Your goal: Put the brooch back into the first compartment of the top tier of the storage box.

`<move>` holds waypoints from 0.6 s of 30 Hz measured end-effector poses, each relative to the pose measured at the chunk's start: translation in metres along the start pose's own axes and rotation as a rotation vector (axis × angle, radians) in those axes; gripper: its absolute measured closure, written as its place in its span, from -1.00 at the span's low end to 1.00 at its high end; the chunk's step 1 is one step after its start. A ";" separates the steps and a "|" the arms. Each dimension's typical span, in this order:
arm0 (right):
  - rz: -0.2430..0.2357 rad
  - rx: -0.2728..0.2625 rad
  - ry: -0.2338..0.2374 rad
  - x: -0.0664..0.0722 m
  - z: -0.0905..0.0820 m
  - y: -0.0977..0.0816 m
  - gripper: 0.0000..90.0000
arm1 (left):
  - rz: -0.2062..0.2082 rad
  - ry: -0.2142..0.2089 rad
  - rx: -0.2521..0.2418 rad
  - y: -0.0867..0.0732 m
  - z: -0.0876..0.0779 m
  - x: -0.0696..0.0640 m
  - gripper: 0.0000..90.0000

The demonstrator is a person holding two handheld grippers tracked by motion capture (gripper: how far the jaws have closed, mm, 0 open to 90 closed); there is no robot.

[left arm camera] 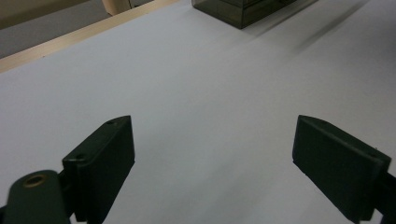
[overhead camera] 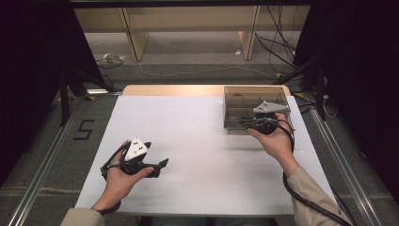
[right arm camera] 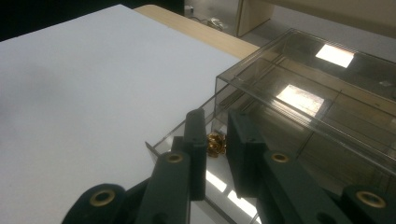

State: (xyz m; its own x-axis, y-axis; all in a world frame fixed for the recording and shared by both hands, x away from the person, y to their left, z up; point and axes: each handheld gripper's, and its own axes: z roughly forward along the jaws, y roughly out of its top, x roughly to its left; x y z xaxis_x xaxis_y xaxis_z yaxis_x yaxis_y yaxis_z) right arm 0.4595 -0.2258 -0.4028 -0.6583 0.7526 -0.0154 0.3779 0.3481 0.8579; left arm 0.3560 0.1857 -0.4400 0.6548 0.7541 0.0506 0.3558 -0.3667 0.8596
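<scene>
Two grippers: left gripper spread, right gripper narrow at one gold trinket, pinch unclear; one box.

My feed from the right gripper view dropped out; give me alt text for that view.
The right tongs, jaws narrowly apart, reach into the pulled-out drawer of a clear smoky plastic drawer box, with a small gold crumpled object between the tips. The white table cover lies left.

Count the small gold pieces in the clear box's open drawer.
1. A single small gold piece lies in the pulled-out drawer of the clear box, just beyond the right tongs. The tongs and the smoky walls may hide others.
</scene>
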 end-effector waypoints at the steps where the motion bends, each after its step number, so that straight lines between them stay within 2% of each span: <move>1: 0.000 0.001 0.001 0.000 0.000 0.000 0.76 | 0.000 -0.001 0.000 0.000 0.000 0.000 -0.71; 18: 0.003 0.012 -0.015 -0.003 0.005 0.000 0.76 | 0.001 0.000 0.001 0.000 0.000 0.000 -0.71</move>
State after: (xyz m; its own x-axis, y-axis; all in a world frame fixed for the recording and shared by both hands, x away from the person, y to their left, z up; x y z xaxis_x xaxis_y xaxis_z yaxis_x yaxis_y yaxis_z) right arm 0.4651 -0.2249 -0.4053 -0.6475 0.7618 -0.0203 0.3878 0.3523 0.8518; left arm 0.3561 0.1859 -0.4399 0.6552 0.7538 0.0510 0.3559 -0.3675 0.8592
